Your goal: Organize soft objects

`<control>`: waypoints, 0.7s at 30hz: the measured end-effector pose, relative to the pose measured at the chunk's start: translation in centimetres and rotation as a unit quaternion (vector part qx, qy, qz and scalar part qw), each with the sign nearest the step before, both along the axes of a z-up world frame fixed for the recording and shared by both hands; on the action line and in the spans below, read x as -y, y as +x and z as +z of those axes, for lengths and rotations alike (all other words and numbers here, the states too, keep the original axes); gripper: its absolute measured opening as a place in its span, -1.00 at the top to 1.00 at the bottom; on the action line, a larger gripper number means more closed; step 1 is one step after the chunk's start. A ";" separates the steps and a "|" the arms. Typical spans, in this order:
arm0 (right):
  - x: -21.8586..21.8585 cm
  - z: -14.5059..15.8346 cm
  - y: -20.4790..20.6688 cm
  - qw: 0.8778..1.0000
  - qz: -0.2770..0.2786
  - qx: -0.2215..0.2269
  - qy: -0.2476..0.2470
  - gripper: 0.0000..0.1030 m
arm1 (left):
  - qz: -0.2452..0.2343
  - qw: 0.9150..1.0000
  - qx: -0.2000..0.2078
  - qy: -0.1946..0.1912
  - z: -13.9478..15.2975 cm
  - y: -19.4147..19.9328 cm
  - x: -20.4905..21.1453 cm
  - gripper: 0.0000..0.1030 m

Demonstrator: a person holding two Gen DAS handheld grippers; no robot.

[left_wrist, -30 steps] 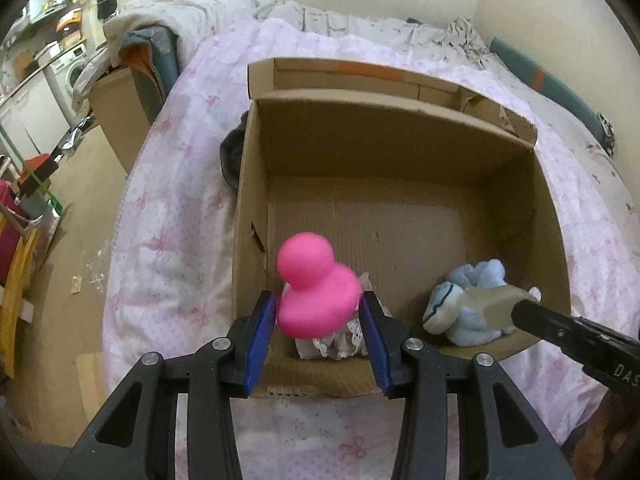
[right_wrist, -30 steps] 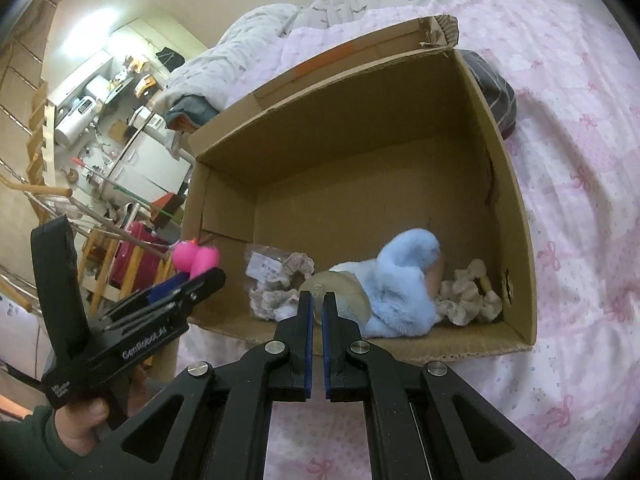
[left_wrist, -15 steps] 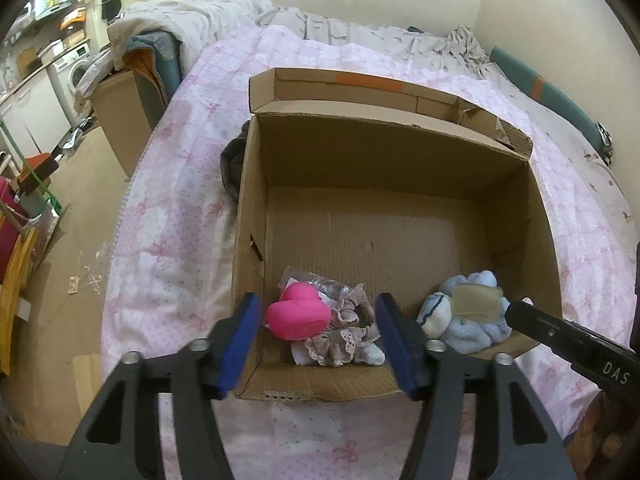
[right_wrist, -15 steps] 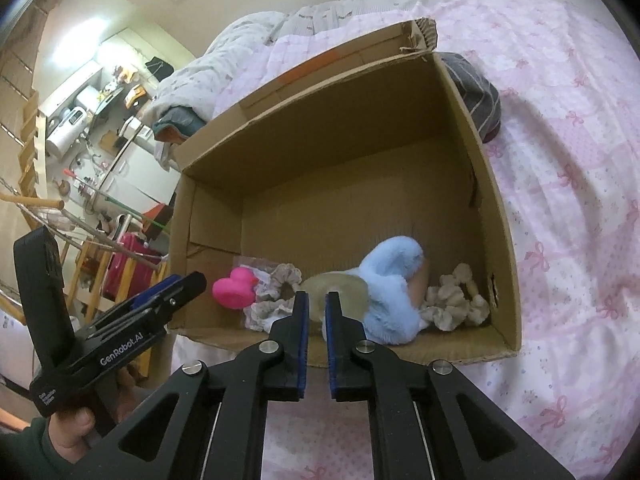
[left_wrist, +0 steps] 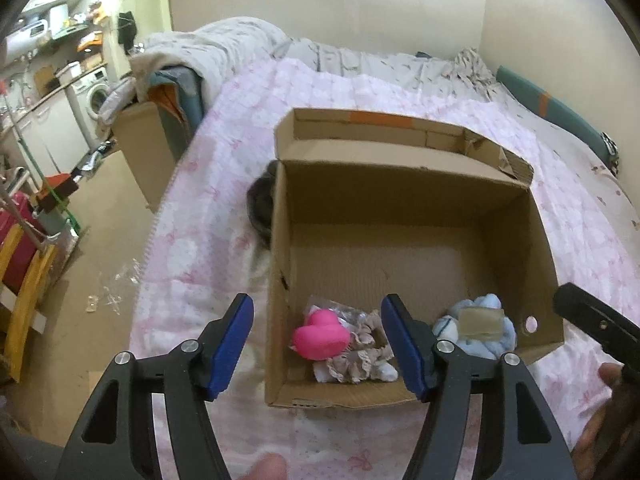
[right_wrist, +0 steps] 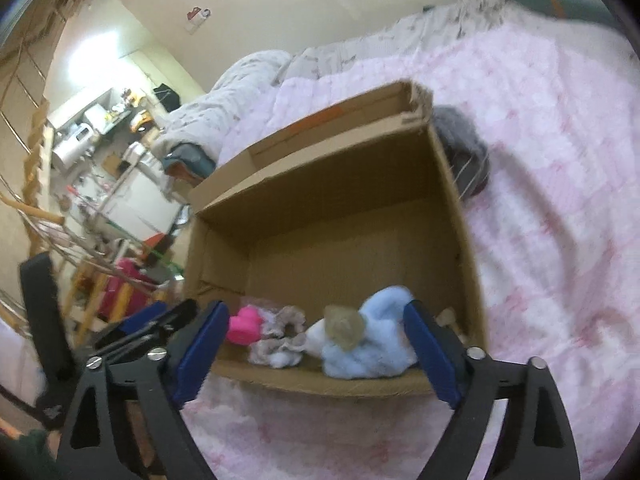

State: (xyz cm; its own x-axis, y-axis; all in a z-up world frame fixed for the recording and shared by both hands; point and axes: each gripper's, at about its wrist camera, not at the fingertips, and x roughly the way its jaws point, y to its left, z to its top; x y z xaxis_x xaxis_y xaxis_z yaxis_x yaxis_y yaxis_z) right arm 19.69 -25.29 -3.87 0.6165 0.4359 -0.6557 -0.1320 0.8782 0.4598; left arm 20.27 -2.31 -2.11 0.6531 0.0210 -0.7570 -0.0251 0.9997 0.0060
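**Q:** State of my left gripper (left_wrist: 318, 340)?

**A:** Jaws part-way apart and just opened wider; nothing clamped. The pink duck toy (left_wrist: 320, 336) lies below and between the blue pads (seen through the gap, no pad contact), in the near left corner of the cardboard box (left_wrist: 400, 200), touching the lace scrunchies (left_wrist: 362, 354).

**Q:** And my right gripper (right_wrist: 316, 354)?

**A:** Jaws spread wide, just sprung open; I hold nothing. The light blue plush (right_wrist: 372, 342) rests in the box just ahead, between the pads but free of both. A tan translucent piece (right_wrist: 345, 326) sits on top of it. The box stands on the pink quilt (right_wrist: 560, 200).
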 end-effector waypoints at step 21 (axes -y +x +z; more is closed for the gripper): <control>-1.0 5.9 -8.5 0.990 -0.031 0.086 -0.105 -1.00 | 0.026 0.997 0.066 -0.023 3.8 -9.1 -2.9 -0.99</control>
State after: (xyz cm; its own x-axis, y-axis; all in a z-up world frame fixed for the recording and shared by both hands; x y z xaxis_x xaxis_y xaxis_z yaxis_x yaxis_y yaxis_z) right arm 11.20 -24.30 1.98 0.7477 0.2586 -0.6116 -0.1351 0.9610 0.2411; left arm 11.21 0.55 1.64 0.7465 0.0247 -0.6650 -0.0739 0.9962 -0.0460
